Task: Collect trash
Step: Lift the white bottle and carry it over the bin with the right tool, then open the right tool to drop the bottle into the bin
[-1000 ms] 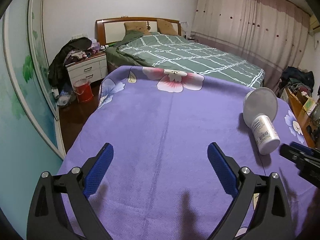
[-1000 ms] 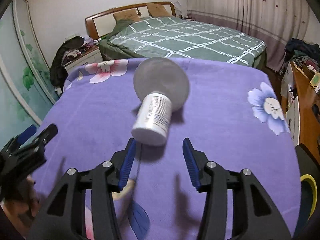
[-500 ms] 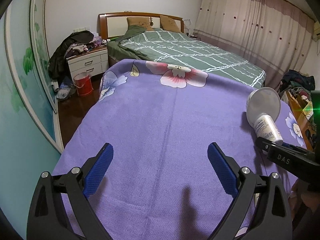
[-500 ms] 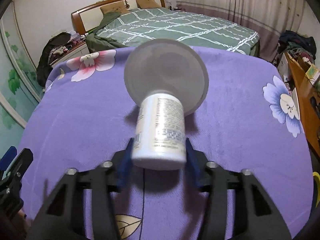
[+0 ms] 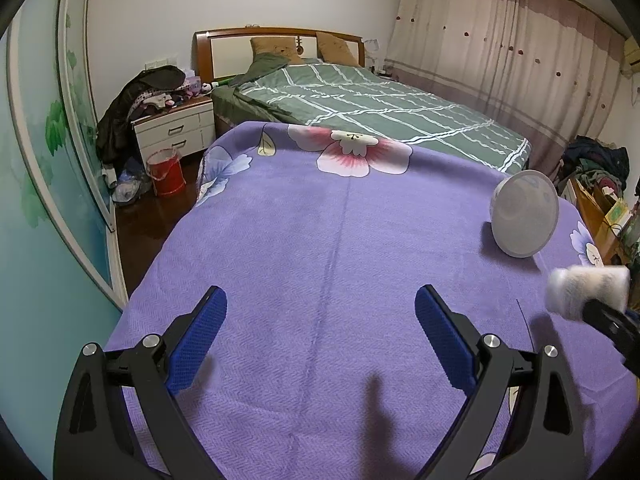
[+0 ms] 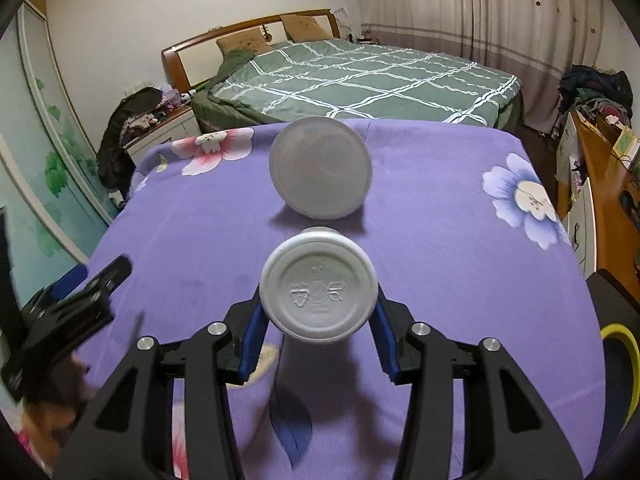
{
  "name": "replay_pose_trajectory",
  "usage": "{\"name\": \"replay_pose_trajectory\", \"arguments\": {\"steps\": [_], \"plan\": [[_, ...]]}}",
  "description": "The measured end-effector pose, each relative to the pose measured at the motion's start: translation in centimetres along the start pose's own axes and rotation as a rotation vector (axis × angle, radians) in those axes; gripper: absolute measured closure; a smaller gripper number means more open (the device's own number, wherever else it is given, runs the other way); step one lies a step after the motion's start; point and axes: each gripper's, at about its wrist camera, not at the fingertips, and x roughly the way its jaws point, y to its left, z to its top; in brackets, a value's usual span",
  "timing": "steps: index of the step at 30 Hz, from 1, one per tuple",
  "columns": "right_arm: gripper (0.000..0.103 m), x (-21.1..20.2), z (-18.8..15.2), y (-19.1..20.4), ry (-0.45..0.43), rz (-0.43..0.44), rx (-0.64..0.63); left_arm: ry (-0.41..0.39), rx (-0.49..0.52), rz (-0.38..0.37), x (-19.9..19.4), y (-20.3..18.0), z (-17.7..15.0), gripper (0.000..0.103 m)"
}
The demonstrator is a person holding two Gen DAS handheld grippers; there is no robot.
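1. Right gripper (image 6: 318, 316): clamped on white bottle (image 6: 319, 294), base toward camera, lifted off purple blanket (image 6: 440, 240).
2. Left gripper (image 5: 320, 332): wide apart, empty.
3. Round lid (image 6: 320, 168): on blanket, 12 o'clock of bottle.

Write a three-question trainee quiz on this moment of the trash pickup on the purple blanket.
1. True or false: the right gripper is shut on the white bottle.
2. What does the left gripper hold? A) the bottle B) nothing C) the round white lid
3. Fill in: the round white lid lies on the ______ blanket.

Key: 1 true; 2 B; 3 purple.
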Motion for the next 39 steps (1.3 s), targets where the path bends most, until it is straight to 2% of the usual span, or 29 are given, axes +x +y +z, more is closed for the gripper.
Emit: {"name": "replay_pose_trajectory", "arguments": {"steps": [6,11,22,27,31,39], "plan": [[0.058,-3.9,-2.3,-2.0,-0.020,0.012,0.017,-0.012,0.017,-0.018,-0.4,-0.4,-0.1,0.009],[0.058,-6.5,-4.3,-4.4,-0.030,-0.016,0.049,-0.019,0.023,-0.035,-0.7,-0.6,-0.1,0.009],[0.058,-10.4,-7.7,-13.0,-0.037,-0.178,0.176,-0.024,0.039,-0.048,-0.8,-1.0,0.0,0.009],[0.058,-11.8,-8.4,-16.2,-0.026,-0.256,0.191,-0.029,0.047,-0.047,-0.8,-1.2,0.0,0.009],[0.058,-12.9,-9.3,-18.5,-0.009,-0.325,0.198,-0.032,0.068,-0.045,-0.9,-1.7,-0.1,0.009],[0.058,-13.0,-11.9,-23.3,0.045,-0.394,0.289,-0.027,0.083,-0.050,-0.9,-2.2,-0.1,0.008]]}}
